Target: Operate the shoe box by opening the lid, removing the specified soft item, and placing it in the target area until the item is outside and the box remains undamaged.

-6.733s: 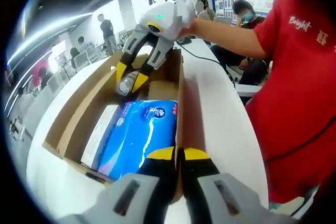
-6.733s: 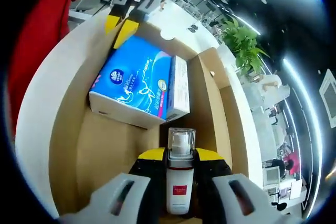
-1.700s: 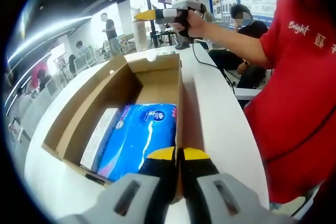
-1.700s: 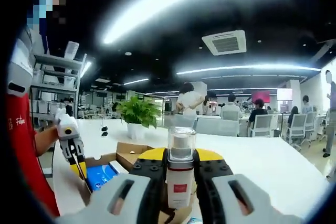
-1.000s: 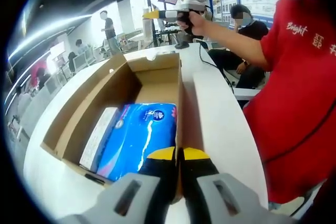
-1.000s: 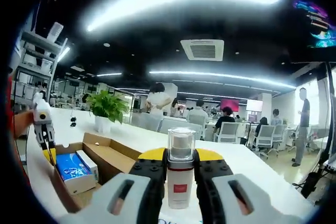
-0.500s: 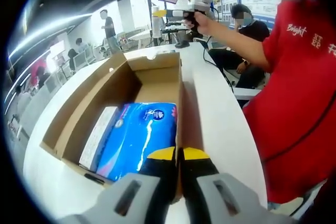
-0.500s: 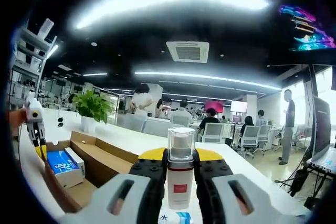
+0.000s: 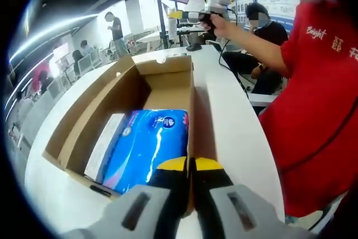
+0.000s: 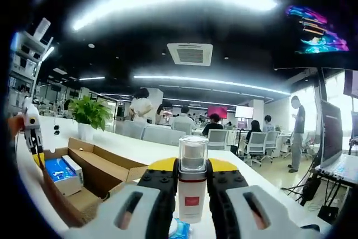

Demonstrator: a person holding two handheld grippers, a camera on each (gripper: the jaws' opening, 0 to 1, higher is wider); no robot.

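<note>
the person's red shirt [image 9: 321,93] carried white lettering that read "bright", followed by characters too small to make out. the blue tissue pack [image 9: 146,146] bore a round white logo and small white print that could not be read. the small bottle [image 10: 192,186] had a red label with tiny illegible text.

the shoe box [image 9: 114,104], brown cardboard with its lid folded open, lay with its long axis running away from the left gripper [image 9: 190,166]. the soft blue tissue pack lay flat inside, at the end of the box near that gripper, its long axis along the box's length. a white carton [image 9: 102,146] lay flat beside it against the box wall.

the left gripper's yellow-tipped jaws were pinched together on the near edge of the box wall. the right gripper [image 10: 192,173] was clamped on the small clear-capped bottle, held upright between its jaws, up in the air well apart from the box; in the left gripper view it [image 9: 193,14] was held out at arm's length beyond the far end of the box.

the box sat on a long white table [image 9: 232,132]. the room was a large open office with ceiling strip lights, a ceiling air vent [image 10: 190,53], a potted plant [image 10: 89,117], office chairs, wall screens and several people standing or seated.
</note>
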